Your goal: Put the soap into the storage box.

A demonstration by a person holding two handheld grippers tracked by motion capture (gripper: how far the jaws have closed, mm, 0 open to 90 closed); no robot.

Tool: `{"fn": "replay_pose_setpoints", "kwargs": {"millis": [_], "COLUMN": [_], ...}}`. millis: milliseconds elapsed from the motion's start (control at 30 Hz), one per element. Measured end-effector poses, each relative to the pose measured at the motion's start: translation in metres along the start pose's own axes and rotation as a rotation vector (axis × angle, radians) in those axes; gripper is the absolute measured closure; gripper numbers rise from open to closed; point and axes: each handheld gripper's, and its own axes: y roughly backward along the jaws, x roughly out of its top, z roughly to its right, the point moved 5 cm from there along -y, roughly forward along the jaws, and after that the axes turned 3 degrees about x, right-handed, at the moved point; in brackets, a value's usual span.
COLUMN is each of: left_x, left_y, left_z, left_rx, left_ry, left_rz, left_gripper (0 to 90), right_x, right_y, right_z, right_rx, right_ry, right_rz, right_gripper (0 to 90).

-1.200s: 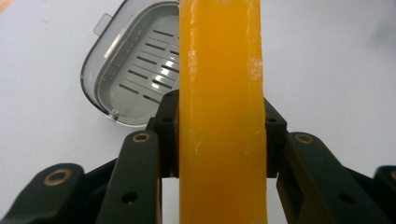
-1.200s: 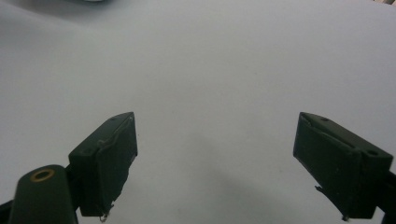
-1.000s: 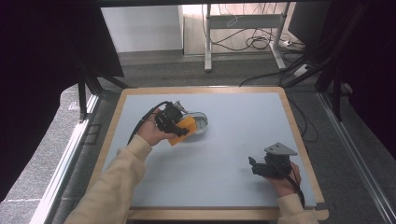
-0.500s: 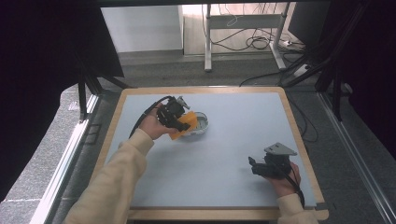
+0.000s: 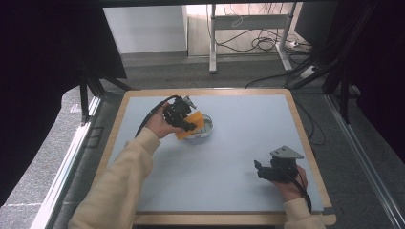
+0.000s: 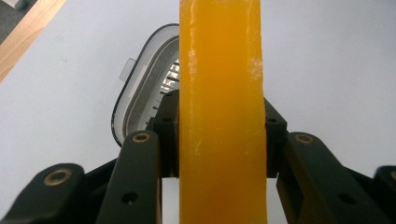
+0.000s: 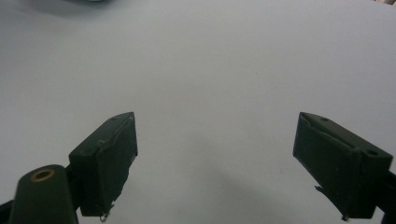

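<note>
- The left gripper (image 5: 189,125), held over the far left part of the pale blue table mat (image 5: 239,143), has its two black jaws clamped on a flat orange sponge-like slab (image 6: 220,107); in the left gripper view the slab stands edge-on between the jaws and runs up through the middle of the picture.
- Just beyond and below the slab sits a small rounded white container with a dark rim (image 6: 140,84), with what looks like a ribbed metal part inside; in the high view this container (image 5: 203,131) lies on the mat at the gripper's tip, partly covered by the slab (image 5: 189,124).
- The right gripper (image 5: 261,171) rests at the near right of the mat, well apart from the container; in the right gripper view its jaws stand wide apart with nothing between them, above bare mat.
- Judged from this, the step in hand is bringing the slab to the container, either to wipe it or to set the slab in it; I cannot tell which.
- The next move calls for lowering the slab squarely onto the opening, with a steady grip so the light container does not slide.
</note>
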Motion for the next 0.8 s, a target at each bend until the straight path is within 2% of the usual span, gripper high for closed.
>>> {"fn": "replay_pose_setpoints", "kwargs": {"millis": [233,467,800], "left_x": [0.009,0.014,0.022], "left_y": [-0.002,-0.011,-0.025], "left_z": [-0.006,-0.011,-0.018], "left_rx": [-0.01,-0.016,-0.033], "left_ry": [-0.002,-0.008,-0.041], "left_rz": [0.013,0.013,0.005], "left_gripper": [61.9,61.9,61.9], "right_x": [0.0,0.001,0.0], "right_y": [0.0,0.0,0.0], "right_z": [0.001,0.003,0.004], "right_rx": [-0.004,-0.011,-0.016], "right_ry": [-0.001,0.0,0.002], "right_rz": [0.0,0.005,0.003], "right_gripper": [14.0,14.1,14.2]}}
